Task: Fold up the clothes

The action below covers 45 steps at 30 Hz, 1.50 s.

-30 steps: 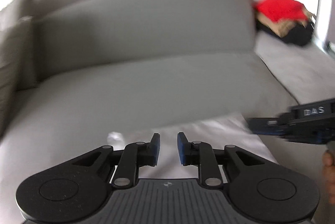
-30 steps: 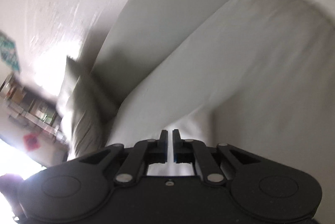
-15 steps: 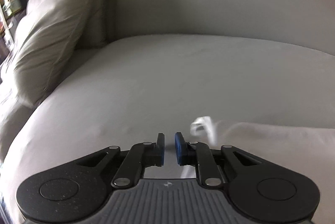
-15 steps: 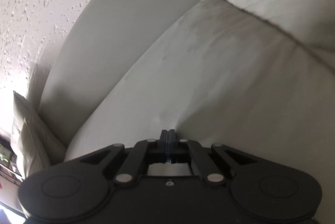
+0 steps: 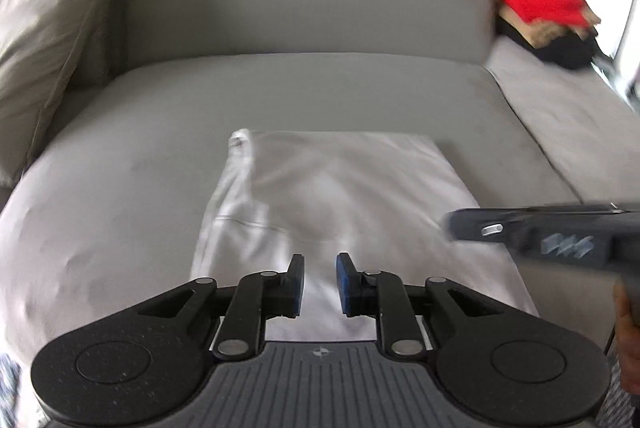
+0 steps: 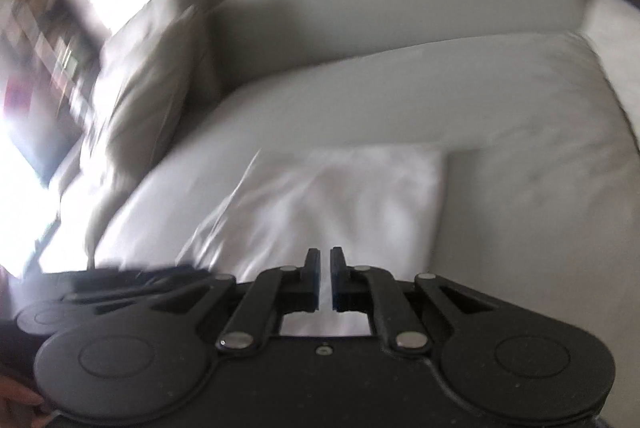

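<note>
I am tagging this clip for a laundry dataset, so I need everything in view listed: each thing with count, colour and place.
white garment: one, white, lying flat in a folded rectangle on the sofa seat, in front of both grippers
sofa: one, grey, fills both views
cushions: two, grey-beige, at the sofa's left end
pile of clothes: one pile, red on top, tan and black beneath, far right on the sofa
shelves: blurred, dark, left edge of the right wrist view
left gripper: one, black with blue pads, jaws opening, nothing between them
right gripper: one, black, jaws opening from a narrow gap, empty
hand: one, at the right edge
</note>
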Each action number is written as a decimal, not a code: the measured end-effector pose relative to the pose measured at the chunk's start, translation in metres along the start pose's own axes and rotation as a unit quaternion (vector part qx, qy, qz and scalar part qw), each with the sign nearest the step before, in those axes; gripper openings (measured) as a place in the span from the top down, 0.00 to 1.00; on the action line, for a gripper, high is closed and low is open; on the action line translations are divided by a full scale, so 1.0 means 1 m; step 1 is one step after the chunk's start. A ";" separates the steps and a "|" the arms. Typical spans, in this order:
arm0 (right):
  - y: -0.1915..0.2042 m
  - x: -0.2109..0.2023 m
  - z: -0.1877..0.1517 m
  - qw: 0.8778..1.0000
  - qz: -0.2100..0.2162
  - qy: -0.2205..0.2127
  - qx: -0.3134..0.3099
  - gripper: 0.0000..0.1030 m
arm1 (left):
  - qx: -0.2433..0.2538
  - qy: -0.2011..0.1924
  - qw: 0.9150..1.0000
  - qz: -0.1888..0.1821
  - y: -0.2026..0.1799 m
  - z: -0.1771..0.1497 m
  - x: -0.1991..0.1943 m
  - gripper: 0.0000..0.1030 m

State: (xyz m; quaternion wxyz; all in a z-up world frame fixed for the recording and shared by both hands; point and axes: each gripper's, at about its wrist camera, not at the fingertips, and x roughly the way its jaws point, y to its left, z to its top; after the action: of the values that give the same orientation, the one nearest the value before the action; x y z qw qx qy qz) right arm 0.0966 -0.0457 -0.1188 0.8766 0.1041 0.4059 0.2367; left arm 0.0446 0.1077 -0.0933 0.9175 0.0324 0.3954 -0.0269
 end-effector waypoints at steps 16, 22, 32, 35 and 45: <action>0.035 -0.073 -0.064 0.987 -0.087 0.103 -0.089 0.89 | 0.032 0.126 0.990 0.048 0.012 -0.050 -0.017 0.79; 0.013 -0.098 -0.047 0.998 -0.043 0.039 0.010 0.63 | 0.034 0.090 0.993 0.069 0.020 -0.026 -0.027 0.65; -0.028 -0.084 -0.024 0.988 -0.003 0.025 0.154 0.43 | -0.015 0.063 0.995 0.073 0.045 -0.001 -0.038 0.50; -0.042 -0.079 -0.021 0.980 0.007 0.018 0.198 0.40 | -0.047 0.029 0.996 0.069 0.064 -0.001 -0.048 0.35; -0.080 -0.037 -0.025 0.950 0.057 0.026 0.304 0.48 | -0.213 0.077 0.972 -0.063 0.160 0.004 0.020 0.39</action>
State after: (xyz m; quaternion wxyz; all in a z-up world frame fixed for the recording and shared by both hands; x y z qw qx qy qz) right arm 0.0833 -0.1342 -0.1403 0.7774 0.3829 0.4745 0.1543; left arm 0.0732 0.2659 -0.0988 0.8668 -0.1865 0.4625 0.0022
